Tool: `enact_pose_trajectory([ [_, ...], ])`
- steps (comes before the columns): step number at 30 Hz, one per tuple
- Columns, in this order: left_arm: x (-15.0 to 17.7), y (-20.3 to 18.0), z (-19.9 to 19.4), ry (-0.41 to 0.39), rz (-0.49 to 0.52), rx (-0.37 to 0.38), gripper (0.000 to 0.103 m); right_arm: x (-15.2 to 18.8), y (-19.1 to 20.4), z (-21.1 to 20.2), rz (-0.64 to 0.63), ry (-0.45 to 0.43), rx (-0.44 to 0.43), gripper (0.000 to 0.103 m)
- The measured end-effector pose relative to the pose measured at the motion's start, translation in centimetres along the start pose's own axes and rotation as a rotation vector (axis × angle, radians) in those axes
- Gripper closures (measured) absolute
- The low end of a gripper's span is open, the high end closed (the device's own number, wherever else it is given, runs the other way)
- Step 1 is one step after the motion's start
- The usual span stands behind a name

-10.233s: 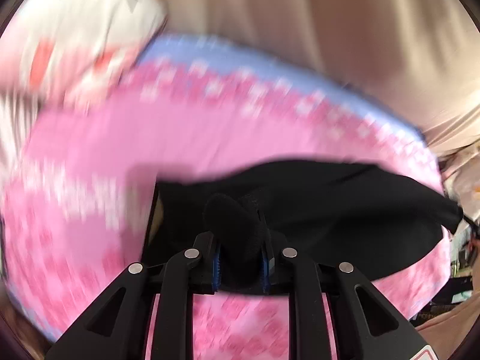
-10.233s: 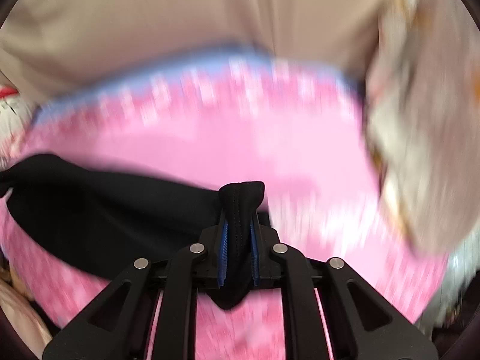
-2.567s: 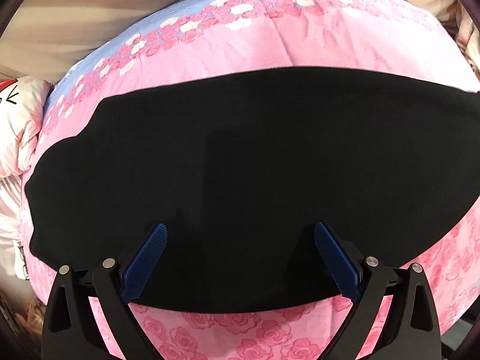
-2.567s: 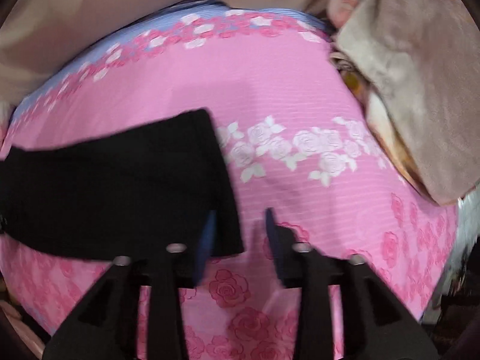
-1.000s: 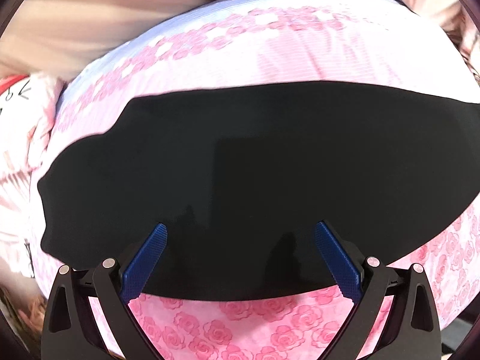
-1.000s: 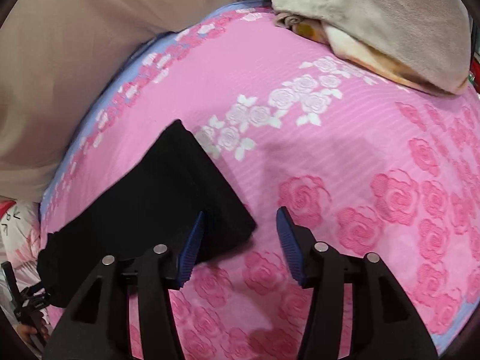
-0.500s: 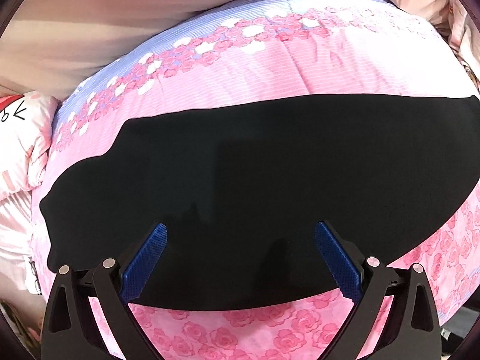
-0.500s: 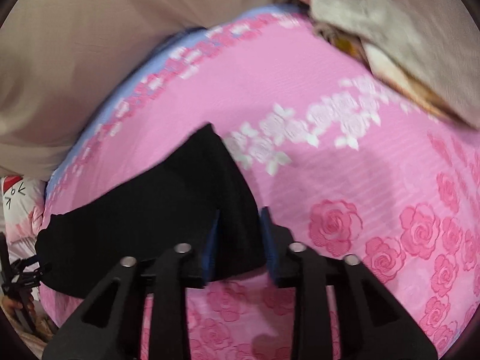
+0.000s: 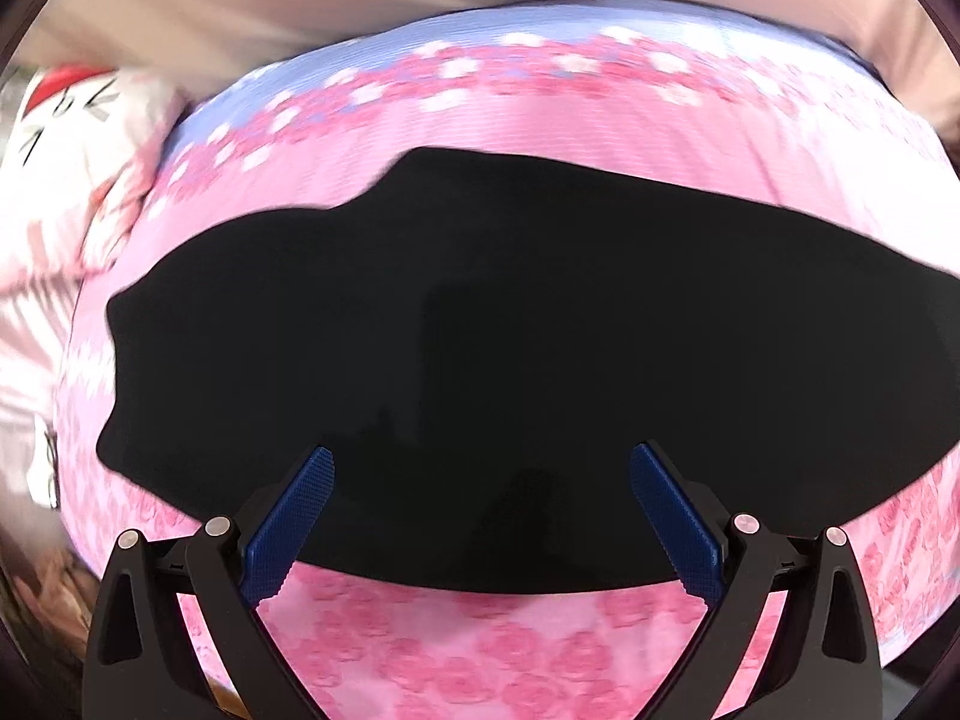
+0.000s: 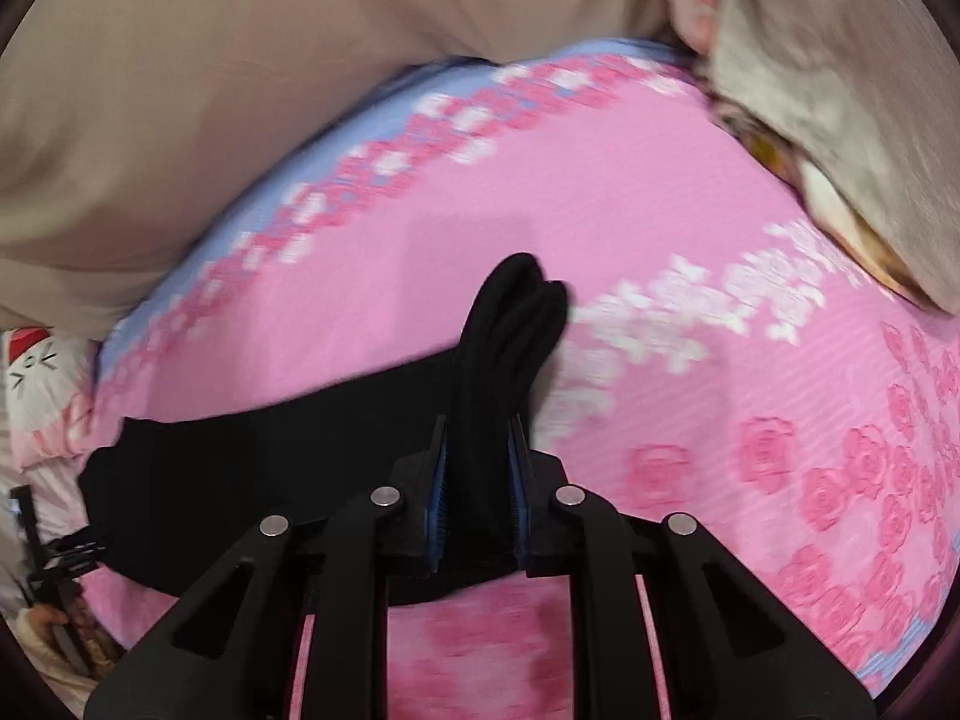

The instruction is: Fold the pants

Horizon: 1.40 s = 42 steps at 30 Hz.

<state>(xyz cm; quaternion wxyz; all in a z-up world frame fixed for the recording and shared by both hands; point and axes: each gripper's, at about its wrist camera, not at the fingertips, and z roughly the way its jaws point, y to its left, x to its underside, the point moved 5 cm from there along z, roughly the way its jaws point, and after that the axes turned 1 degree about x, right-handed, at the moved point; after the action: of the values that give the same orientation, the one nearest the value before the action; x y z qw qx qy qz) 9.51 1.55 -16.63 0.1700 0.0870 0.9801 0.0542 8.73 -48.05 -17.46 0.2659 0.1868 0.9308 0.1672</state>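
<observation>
Black pants [image 9: 510, 348] lie flat and folded lengthwise across a pink rose-print bed sheet [image 9: 456, 648]. My left gripper [image 9: 480, 498] is open and empty, its blue pads [image 9: 294, 516] spread over the near edge of the pants. My right gripper [image 10: 477, 480] is shut on the right end of the pants [image 10: 504, 348], which bunches up between the pads and lifts off the sheet [image 10: 690, 240]. The rest of the pants [image 10: 252, 456] trails flat to the left.
A beige curtain [image 10: 210, 60] hangs behind the bed. A grey-beige blanket [image 10: 840, 90] is heaped at the back right. A white cartoon pillow [image 9: 78, 138] lies at the left. A dark tripod-like stand [image 10: 54, 576] is at the left edge.
My right gripper has closed on the right end of the pants and raised it off the sheet. My left gripper stays open; its view has shifted a little.
</observation>
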Motion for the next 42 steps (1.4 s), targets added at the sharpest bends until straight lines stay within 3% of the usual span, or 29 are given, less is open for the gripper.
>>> enact_pose_trajectory([
  [4,0.1,4.1,0.2,-0.022,-0.079,0.020,0.005,0.1,11.2,0.6,-0.125,0.040,-0.158,0.087],
  [10,0.6,9.7,0.4,-0.065,-0.155,0.038,0.005,3.3,27.2,5.5,-0.297,0.155,-0.343,0.087],
  [15,2.1,14.7,0.4,-0.092,-0.203,0.034,0.005,7.9,37.9,10.7,-0.417,0.259,-0.411,0.087],
  [19,3.7,18.6,0.6,-0.096,-0.250,0.018,0.005,12.4,43.5,14.8,-0.519,0.354,-0.391,0.087],
  [22,4.6,20.8,0.8,-0.095,-0.279,0.015,0.005,15.0,45.0,17.4,-0.550,0.412,-0.347,0.087],
  [27,5.3,22.8,1.2,-0.103,-0.283,0.024,0.005,16.7,45.7,18.8,-0.576,0.431,-0.273,0.086],
  [30,5.2,22.3,1.5,-0.104,-0.258,0.037,0.005,16.9,45.8,19.0,-0.568,0.449,-0.254,0.078],
  [33,4.3,21.6,1.9,-0.102,-0.220,0.046,0.005,16.7,46.3,17.2,-0.568,0.455,-0.275,0.054],
  [36,3.5,21.1,1.8,-0.113,-0.195,0.054,0.005,15.7,45.5,13.8,-0.569,0.366,-0.279,0.054],
  [39,2.9,20.9,1.9,-0.118,-0.179,0.063,0.005,16.2,43.6,13.6,-0.547,0.388,-0.213,0.046],
  [42,2.7,20.8,2.5,-0.107,-0.167,0.069,0.005,17.9,43.5,14.9,-0.615,0.392,-0.148,0.045],
])
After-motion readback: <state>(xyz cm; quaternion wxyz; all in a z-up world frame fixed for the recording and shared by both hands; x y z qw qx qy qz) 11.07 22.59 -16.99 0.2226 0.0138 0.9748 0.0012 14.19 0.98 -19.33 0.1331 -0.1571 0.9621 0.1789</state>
